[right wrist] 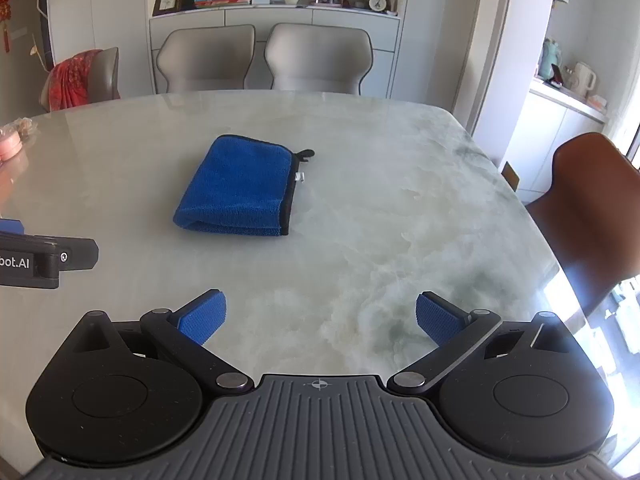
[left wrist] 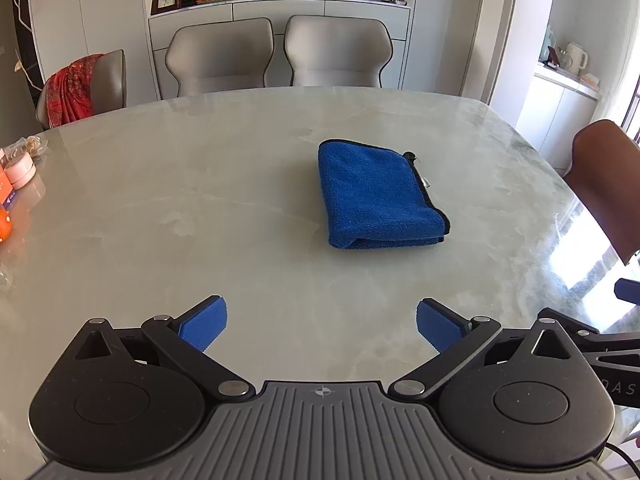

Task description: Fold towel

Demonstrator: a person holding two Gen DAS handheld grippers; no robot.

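Looking at a blue towel (left wrist: 380, 196) parked out in the middle of the marble table (left wrist: 200, 208), already doubled over into a chunky rectangle with the rounded fold facing the near edge and the black-trimmed edges stacked along its right side. Little hang loop (right wrist: 306, 155) and a white tag poking out past that trim at the far right corner, so probably the open-edge side. Left gripper (left wrist: 322, 326) hovering low over the near part of the table, well short of the towel, blue pads (left wrist: 204, 324) spread wide apart with nothing between them. Same deal with the right gripper (right wrist: 320, 324): spread wide, holding nothing, just bare marble between the fingers, towel sitting off ahead and to the left from that view. Both held side by side, judging from the bit of the left tool's body peeking in at the left edge of the right view. Seems like the folding is basically done, or at most one more fold left, hence both sets of tongs backed off and empty rather than pinching a corner. Pink jar (left wrist: 22, 168) and some packets way over at the left edge, well apart from the towel, so plenty of room. Beige chairs (left wrist: 276, 52) tucked in on the far side, brown chair (right wrist: 592, 216) on the right.
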